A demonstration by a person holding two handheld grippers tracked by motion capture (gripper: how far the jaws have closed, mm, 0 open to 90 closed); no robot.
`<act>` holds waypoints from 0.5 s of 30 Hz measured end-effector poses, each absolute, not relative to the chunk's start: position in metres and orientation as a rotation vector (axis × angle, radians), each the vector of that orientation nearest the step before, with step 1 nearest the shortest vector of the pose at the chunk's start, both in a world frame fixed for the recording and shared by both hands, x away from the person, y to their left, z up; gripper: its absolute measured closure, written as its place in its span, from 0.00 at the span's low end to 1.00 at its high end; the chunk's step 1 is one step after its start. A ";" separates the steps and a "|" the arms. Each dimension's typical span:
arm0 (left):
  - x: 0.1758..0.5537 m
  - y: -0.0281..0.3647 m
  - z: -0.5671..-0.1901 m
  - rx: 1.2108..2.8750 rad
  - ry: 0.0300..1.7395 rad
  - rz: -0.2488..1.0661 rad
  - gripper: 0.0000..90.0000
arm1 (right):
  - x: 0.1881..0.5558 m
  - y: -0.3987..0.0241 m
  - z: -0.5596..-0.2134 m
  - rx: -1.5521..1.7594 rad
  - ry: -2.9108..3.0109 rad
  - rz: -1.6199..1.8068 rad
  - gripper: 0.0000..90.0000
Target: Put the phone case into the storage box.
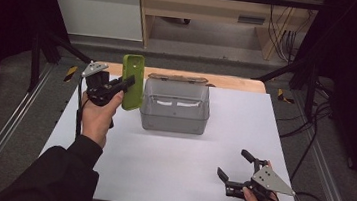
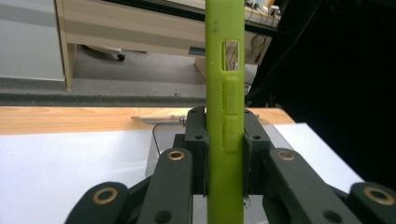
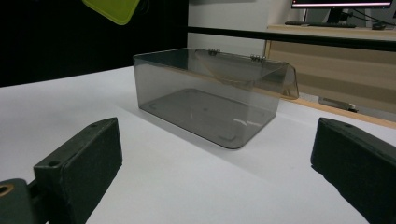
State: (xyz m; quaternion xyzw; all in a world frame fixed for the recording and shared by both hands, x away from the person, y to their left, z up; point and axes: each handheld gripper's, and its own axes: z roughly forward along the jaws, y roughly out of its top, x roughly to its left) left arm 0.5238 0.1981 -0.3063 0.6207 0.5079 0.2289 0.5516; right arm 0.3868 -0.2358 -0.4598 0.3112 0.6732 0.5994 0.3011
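High view — left tool [image 1: 117, 88] grips phone case [image 1: 133, 80].

- I can read no text, label, brand or number anywhere around my tongs.
- The green phone case [image 2: 224, 116] clamped in my left tongs [image 1: 117, 87] carries no lettering.

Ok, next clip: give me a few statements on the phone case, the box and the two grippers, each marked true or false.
1. The left gripper is shut on the green phone case. True.
2. The phone case lies inside the box. False: it is held up in the air, left of the box.
3. The box lid stands open. True.
4. The right gripper holds the box. False: its jaws are open and apart from the box.
5. The box is empty. True.
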 end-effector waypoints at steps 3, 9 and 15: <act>0.527 0.196 -0.307 1.468 1.204 0.547 0.86 | 0.386 -0.235 -0.459 0.818 1.765 1.634 0.03; 0.528 0.190 -0.308 1.490 1.196 0.558 0.86 | 0.387 -0.231 -0.462 0.792 1.765 1.635 0.03; 0.531 0.183 -0.305 1.492 1.192 0.572 0.86 | 0.387 -0.227 -0.463 0.765 1.789 1.607 0.03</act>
